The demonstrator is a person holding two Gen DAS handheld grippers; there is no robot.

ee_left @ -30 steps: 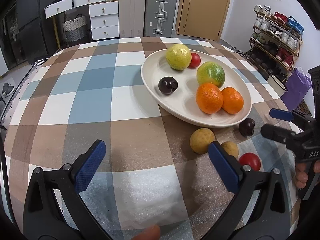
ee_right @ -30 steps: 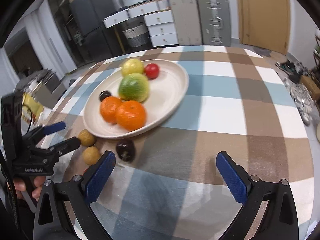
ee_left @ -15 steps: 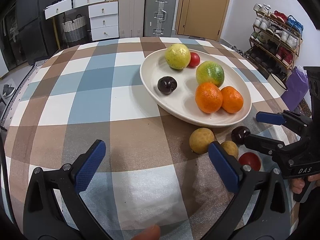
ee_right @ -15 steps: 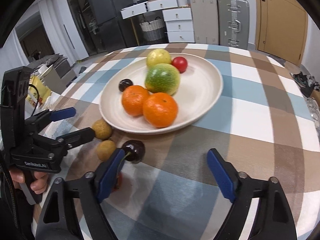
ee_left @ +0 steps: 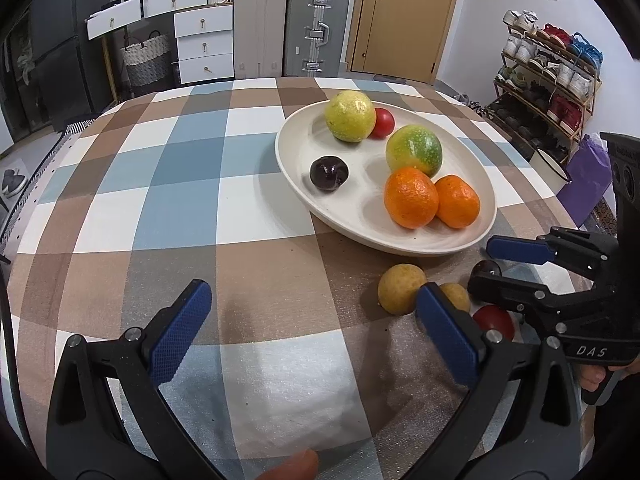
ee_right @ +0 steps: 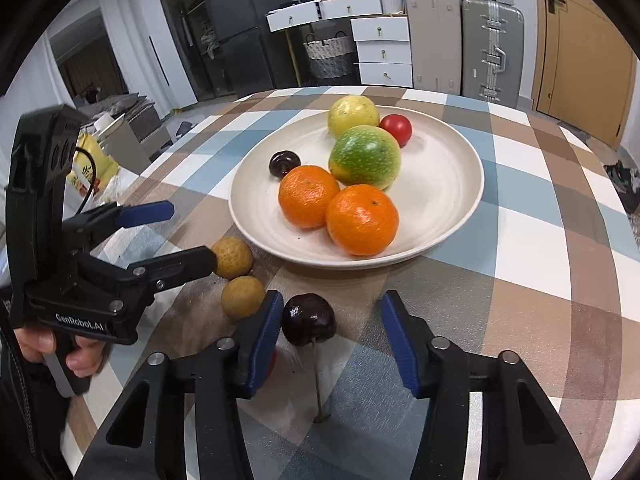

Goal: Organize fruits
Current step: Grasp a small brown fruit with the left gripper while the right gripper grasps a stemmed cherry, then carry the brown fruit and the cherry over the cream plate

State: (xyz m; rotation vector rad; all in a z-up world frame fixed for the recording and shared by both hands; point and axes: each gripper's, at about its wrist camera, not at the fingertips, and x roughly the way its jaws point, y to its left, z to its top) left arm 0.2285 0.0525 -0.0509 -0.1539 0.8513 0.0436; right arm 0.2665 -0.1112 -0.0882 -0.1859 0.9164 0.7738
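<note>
A dark cherry (ee_right: 309, 319) with a stem lies on the checked tablecloth, just in front of the cream plate (ee_right: 452, 184). My right gripper (ee_right: 332, 304) straddles it, its jaws closing. The left pad is at the cherry's side and the right pad stands clear of it. In the left wrist view only a sliver of the cherry (ee_left: 489, 269) shows between the right gripper's (ee_left: 486, 264) fingers. My left gripper (ee_left: 312, 296) hovers open over bare cloth, holding nothing. The plate (ee_left: 304, 152) carries two oranges, a green-orange fruit, a yellow fruit, a small red fruit and another dark cherry.
Two tan round fruits (ee_right: 232, 257) (ee_right: 242, 297) lie on the cloth between the two grippers. A small red fruit (ee_left: 494, 320) sits under the right gripper's near finger. Suitcases, drawers and a shoe rack (ee_left: 548, 80) stand beyond the table's far edge.
My right gripper has moved in over the loose dark cherry and its jaws have narrowed around it. The left gripper has stayed still and open.
</note>
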